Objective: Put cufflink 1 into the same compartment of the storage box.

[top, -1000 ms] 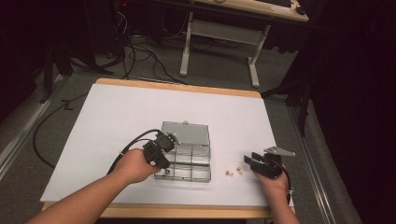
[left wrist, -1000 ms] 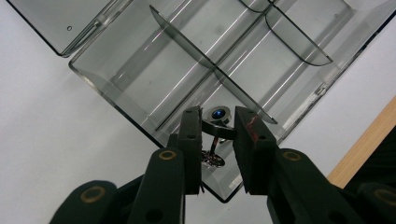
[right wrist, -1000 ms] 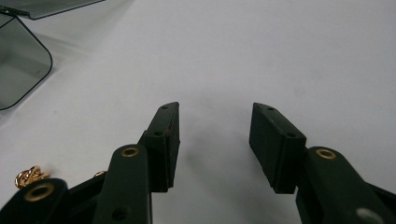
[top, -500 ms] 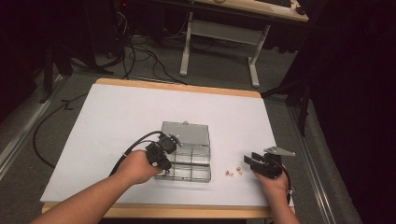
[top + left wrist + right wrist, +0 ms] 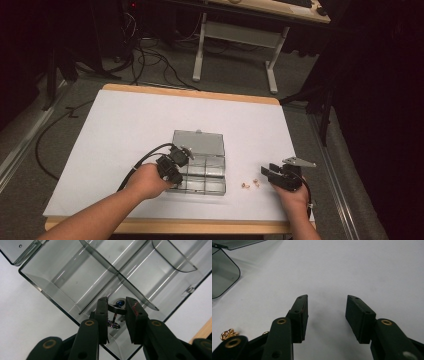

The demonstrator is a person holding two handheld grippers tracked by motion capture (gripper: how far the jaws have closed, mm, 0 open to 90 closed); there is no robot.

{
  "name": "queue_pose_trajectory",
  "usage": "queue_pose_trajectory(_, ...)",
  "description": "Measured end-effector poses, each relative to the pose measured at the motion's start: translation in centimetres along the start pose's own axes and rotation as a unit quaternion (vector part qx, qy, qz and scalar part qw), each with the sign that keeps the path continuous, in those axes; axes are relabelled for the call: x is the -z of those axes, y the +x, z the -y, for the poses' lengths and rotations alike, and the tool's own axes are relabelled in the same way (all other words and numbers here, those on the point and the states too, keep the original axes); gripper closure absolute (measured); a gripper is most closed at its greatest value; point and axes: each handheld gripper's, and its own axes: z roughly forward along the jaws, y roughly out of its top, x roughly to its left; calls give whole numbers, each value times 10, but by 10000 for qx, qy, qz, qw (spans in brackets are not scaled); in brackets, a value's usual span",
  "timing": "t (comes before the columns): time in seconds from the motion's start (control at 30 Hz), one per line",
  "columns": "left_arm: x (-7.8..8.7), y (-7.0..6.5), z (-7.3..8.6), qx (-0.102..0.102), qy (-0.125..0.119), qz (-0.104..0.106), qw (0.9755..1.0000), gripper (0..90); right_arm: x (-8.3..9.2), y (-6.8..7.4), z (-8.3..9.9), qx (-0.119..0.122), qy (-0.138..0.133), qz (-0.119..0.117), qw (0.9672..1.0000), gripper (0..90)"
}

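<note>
The left gripper [image 5: 114, 305] pinches what is probably a small dark earring [image 5: 117, 309] over a near corner compartment of the clear box [image 5: 199, 142], to drop it there, while the right gripper [image 5: 327, 305] waits open w/ nothing between, beside the gold pieces [image 5: 250, 184].

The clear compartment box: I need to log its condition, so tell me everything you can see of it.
The clear compartment box is smoky transparent plastic with rounded corners, split by dividers, its hinged lid lying open and flat behind it. It sits on the white table. The left gripper reaches into one compartment, where a small metal piece sits between its jaws.
</note>
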Motion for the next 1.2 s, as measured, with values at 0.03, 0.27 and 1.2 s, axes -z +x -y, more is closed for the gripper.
queue_pose_trajectory(0.03, -1, 0, 0, 12, 6, -11, 10000, 733, 0, 0, 0, -2, -4, -5, 10000, 537)
queue_pose_trajectory(0.27, -6, 0, 1, 19, 81, 2, 10000, 732, 0, 0, 0, -16, -2, -8, 10000, 536)
queue_pose_trajectory(1.2, -8, 3, 2, 101, 109, 160, 9998, 708, 0, 0, 0, -19, 7, 0, 10000, 535)
